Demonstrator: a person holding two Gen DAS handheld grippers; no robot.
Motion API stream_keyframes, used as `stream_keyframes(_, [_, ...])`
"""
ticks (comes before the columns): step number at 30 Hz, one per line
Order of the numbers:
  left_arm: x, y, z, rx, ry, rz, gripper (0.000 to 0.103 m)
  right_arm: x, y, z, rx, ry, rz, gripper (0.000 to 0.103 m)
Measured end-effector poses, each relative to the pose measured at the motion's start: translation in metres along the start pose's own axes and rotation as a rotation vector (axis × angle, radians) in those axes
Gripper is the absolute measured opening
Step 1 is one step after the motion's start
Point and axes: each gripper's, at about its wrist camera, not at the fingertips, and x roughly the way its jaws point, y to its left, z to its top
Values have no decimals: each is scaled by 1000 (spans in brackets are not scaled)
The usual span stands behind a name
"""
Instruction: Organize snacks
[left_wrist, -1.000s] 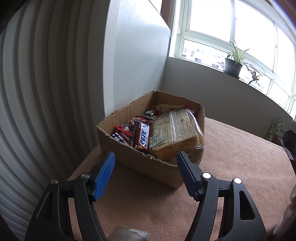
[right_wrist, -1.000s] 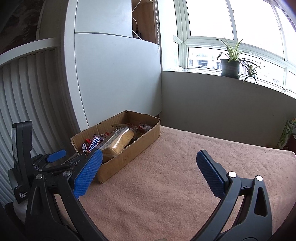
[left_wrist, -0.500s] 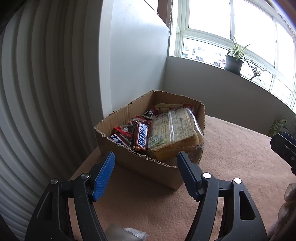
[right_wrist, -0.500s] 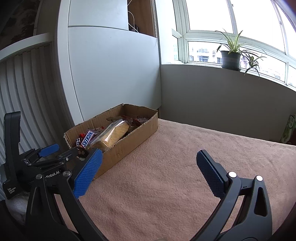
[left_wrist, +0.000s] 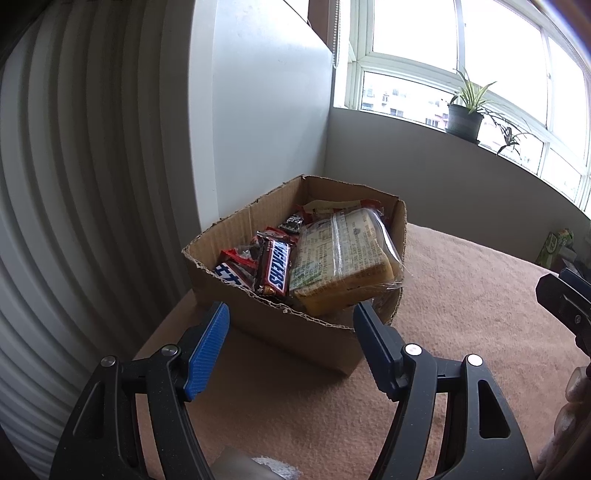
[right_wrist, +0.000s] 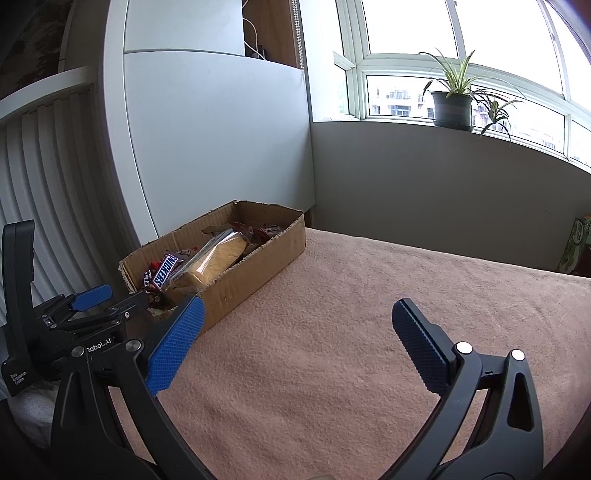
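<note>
An open cardboard box (left_wrist: 280, 332) (right_wrist: 251, 277) stands at the table's far left corner. In it lie a wrapped loaf of sliced bread (left_wrist: 343, 266) (right_wrist: 214, 262), a Snickers bar (left_wrist: 277, 267) (right_wrist: 166, 269) and other snack wrappers. My left gripper (left_wrist: 291, 317) hangs open just in front of the box's near wall, with nothing between its blue pads. The same left gripper (right_wrist: 107, 299) shows at the left edge of the right wrist view. My right gripper (right_wrist: 295, 310) stands open over the bare pink cloth, to the right of the box.
A pink towel-like cloth (right_wrist: 351, 314) covers the table. A white cabinet panel (right_wrist: 221, 147) and a ribbed wall (left_wrist: 74, 184) close the left side. A potted plant (right_wrist: 452, 107) sits on the window sill. A green carton (right_wrist: 576, 243) stands at the far right.
The right gripper sank slightly, and the box now sits lower and further left in its view. Its tip has come into the left wrist view at the right edge. The left gripper has hardly moved.
</note>
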Motion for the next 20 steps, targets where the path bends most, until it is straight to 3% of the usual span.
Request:
stream_keyframes(10, [0,-1,-1,3,2,1,70,1,2,-2,-8,5,9,103])
stream_keyframes(13, [0,-3,-2,10,-1,9,81,2,2,-3,-8,10,12,103])
stream_keyframes(20, [-3,-5,-3,24,-11,18,82,3,1,-5,-9,18,16,103])
